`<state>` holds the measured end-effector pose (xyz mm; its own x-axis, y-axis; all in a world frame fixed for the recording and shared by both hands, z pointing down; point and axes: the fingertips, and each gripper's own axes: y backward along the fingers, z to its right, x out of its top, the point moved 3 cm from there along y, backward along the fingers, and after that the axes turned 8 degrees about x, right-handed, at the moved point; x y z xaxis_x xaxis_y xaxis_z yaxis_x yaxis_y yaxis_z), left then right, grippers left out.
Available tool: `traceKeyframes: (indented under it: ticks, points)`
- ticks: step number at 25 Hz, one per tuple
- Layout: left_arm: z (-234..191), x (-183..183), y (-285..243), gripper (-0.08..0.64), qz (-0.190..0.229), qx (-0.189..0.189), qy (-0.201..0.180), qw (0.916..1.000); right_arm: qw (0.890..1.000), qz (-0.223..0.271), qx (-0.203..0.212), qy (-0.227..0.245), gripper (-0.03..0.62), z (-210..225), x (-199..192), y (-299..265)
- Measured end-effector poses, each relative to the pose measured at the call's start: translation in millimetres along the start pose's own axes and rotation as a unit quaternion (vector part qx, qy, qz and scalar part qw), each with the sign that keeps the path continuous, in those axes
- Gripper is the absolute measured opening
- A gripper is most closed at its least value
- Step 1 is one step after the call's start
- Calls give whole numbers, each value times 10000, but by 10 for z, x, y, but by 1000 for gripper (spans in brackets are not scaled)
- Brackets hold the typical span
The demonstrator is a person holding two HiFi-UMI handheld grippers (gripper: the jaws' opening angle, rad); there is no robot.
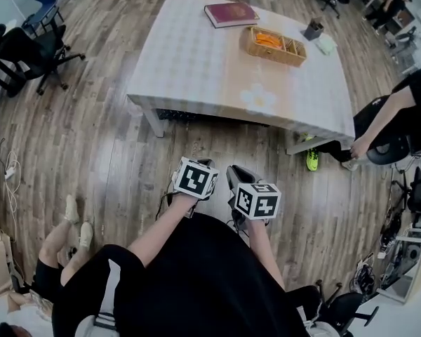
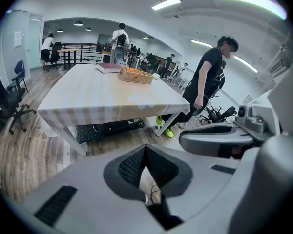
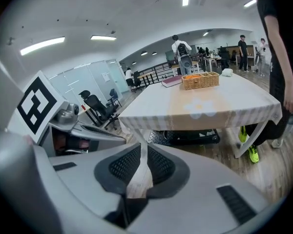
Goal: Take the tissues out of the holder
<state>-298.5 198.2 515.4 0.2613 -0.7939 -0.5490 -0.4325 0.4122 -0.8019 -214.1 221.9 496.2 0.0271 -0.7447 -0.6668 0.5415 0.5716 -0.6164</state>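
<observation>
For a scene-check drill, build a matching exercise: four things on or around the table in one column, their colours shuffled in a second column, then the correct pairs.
Things:
1. book
2. basket
3. shoe
4. office chair

Colours:
A. bright green
B. tan wicker
C. black
D. dark red

Pairs: 1-D, 2-B, 3-A, 4-C

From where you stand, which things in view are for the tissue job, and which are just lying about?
Job: left claw, right claw; small dark container or wicker basket, whichever holds tissues (too far to tell).
Lying about: red book, office chair.
</observation>
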Motion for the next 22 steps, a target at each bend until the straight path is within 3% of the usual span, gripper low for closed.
traceKeyframes:
  ticks: [22]
  points:
    - [-197,446,-432,0,-359,-574,-539,9962,9975,-14,-381,-593,46,354,237,-311]
